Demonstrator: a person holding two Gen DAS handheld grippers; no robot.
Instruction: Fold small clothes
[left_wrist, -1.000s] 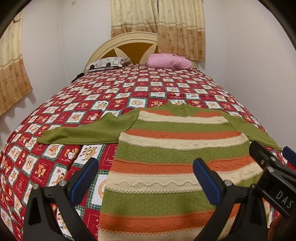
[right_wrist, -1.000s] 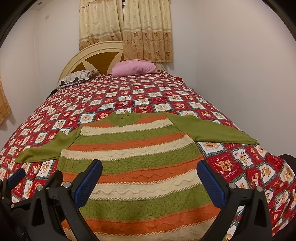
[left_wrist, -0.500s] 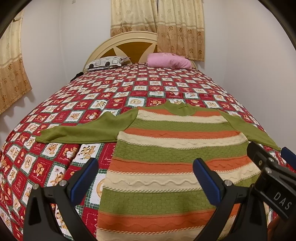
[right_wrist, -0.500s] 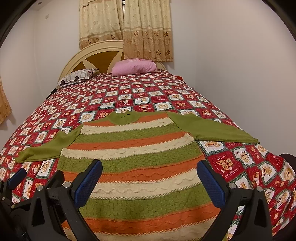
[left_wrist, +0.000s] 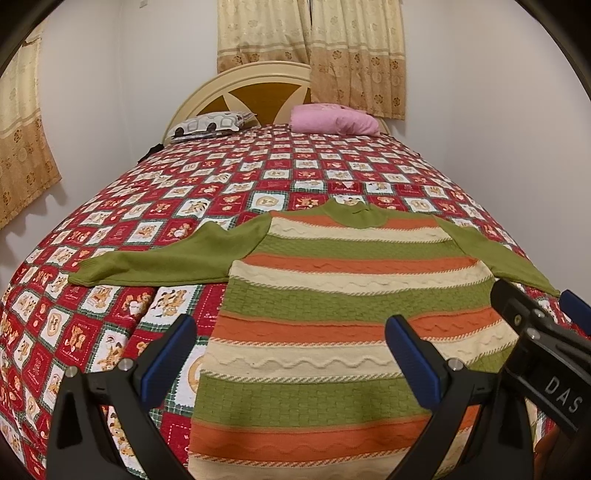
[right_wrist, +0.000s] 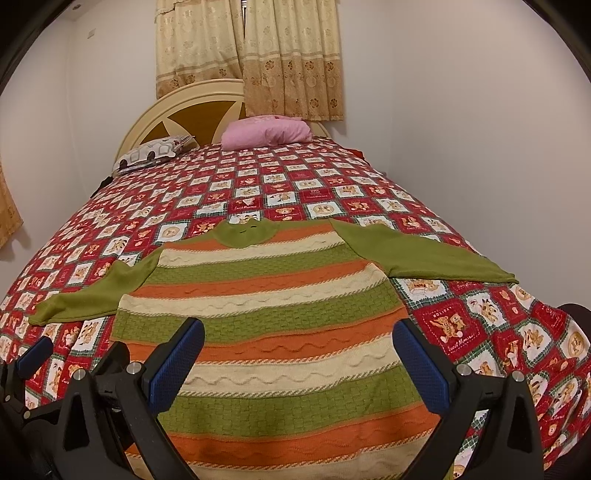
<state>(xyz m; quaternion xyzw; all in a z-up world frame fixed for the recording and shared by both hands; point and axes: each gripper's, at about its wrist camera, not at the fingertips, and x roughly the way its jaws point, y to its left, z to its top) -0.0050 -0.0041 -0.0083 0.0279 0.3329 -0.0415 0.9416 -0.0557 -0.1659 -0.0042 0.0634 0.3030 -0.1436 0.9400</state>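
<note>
- Bed covered by a red, white and green patchwork quilt (left_wrist: 258, 177) printed with small bear pictures, seen from its foot edge toward a cream and brown arched headboard (left_wrist: 255, 88).
- Spread flat on the quilt, at the foot end of the bed: a small knitted sweater with green, orange and cream stripes (left_wrist: 332, 325), collar toward the headboard, hem toward the foot edge.
- Plain green left sleeve (left_wrist: 159, 262) stretched sideways toward the left edge of the bed; plain green right sleeve (right_wrist: 424, 258) stretched toward the right edge; both lying flat on the quilt.
- Left gripper (left_wrist: 291, 358), black arms with blue padded fingertips, spread wide and empty, hovering above the lower left part of the sweater: one fingertip over bare quilt just beside the sweater's side edge, the other over the striped body. No contact with the fabric visible.
- Right gripper (right_wrist: 299, 362), same black and blue build, likewise spread wide and holding nothing, above the lower stripes of the sweater, both fingertips over the knit. No contact visible.
- Each gripper partly visible at the edge of the other's view, side by side near the foot edge.
- At the head end: a white pillow with a dark pattern (left_wrist: 207, 125) toward the left corner, a pink pillow (left_wrist: 332, 120) toward the right.
- Beige flowered curtains (left_wrist: 314, 40) hanging on the white wall behind the headboard.
</note>
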